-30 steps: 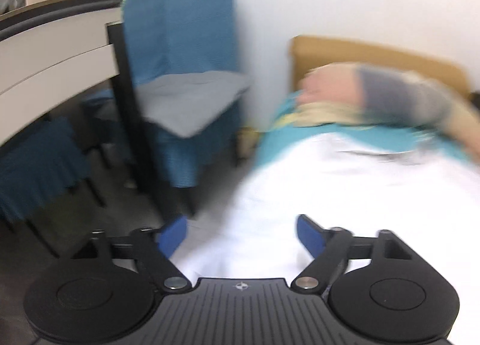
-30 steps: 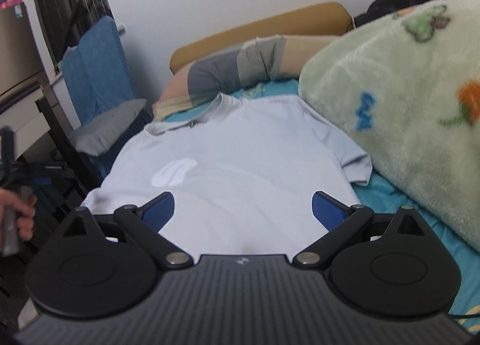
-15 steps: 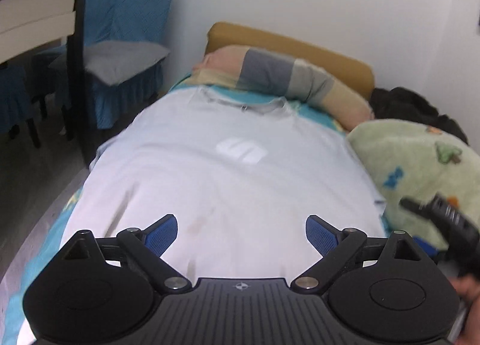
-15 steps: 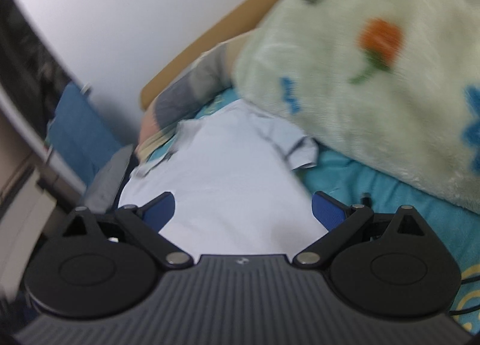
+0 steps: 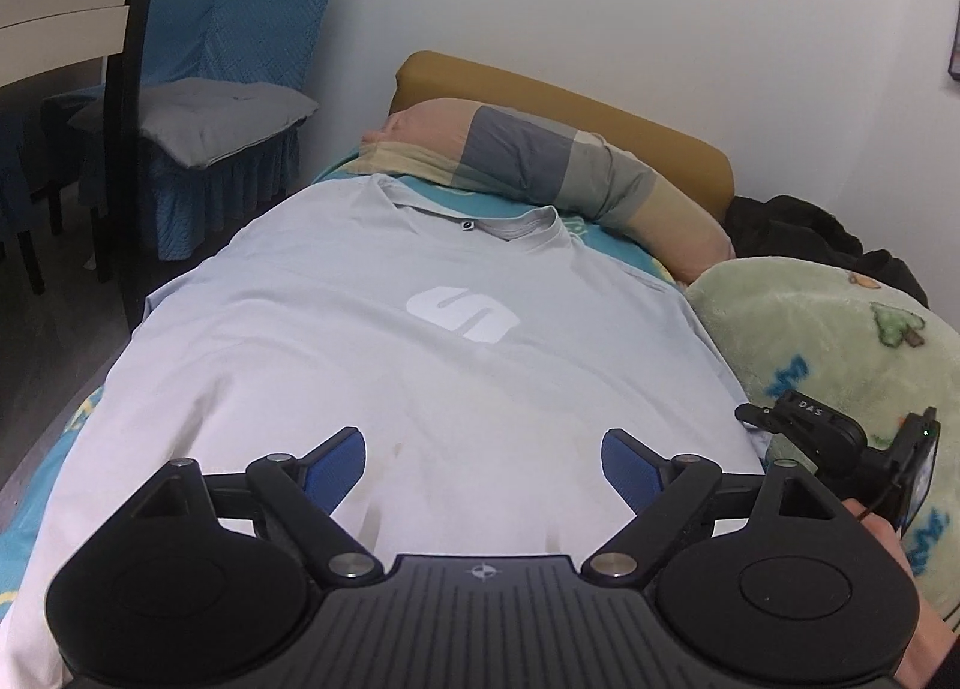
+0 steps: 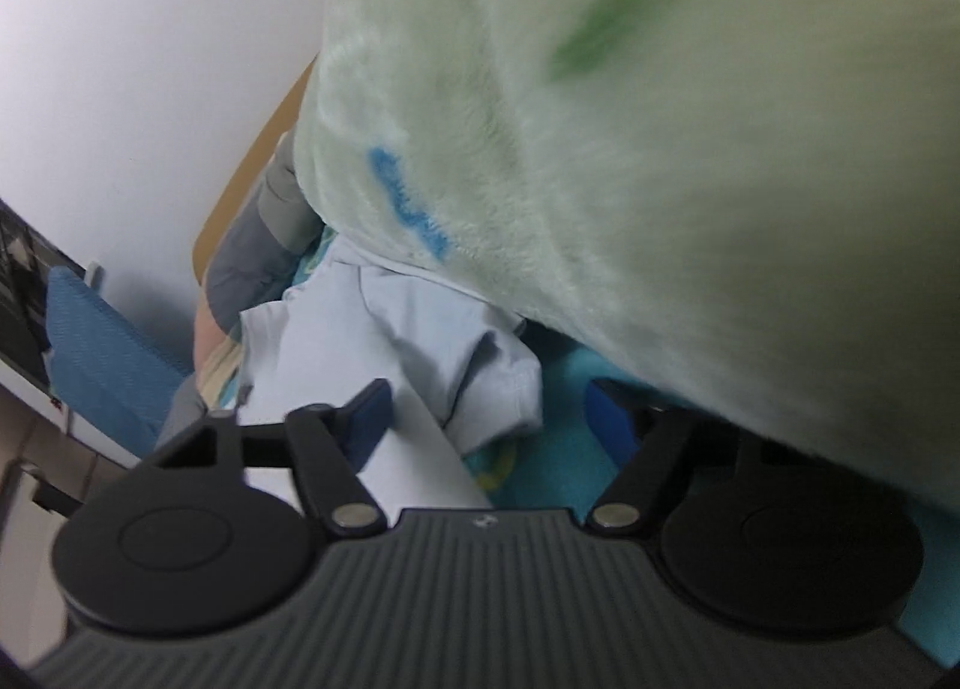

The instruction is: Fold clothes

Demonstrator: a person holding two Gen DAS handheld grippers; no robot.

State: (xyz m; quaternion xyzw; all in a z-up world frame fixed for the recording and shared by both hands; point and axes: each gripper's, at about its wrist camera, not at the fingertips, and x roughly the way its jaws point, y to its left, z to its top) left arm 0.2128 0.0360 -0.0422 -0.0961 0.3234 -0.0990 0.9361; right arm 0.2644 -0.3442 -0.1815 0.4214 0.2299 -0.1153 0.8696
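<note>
A pale grey-blue T-shirt (image 5: pixel 420 365) with a white chest logo lies flat, front up, on the bed, collar toward the far wall. My left gripper (image 5: pixel 483 461) is open and empty above its lower hem. My right gripper (image 6: pixel 489 413) is open and empty, low at the shirt's right side, its fingers on either side of the crumpled right sleeve (image 6: pixel 480 365). The right gripper also shows in the left wrist view (image 5: pixel 840 443), at the right edge of the shirt.
A fluffy green blanket (image 6: pixel 660 149) bulges over the right gripper and lies along the bed's right side (image 5: pixel 840 341). A striped pillow (image 5: pixel 540 161) and brown headboard (image 5: pixel 570 95) lie beyond the collar. Blue-covered chairs (image 5: pixel 228 89) stand left of the bed. The sheet (image 6: pixel 564 389) is teal.
The left gripper swung from the chairs to face the shirt and came lower over the hem. The right gripper swung right and dropped to the right sleeve beside the blanket.
</note>
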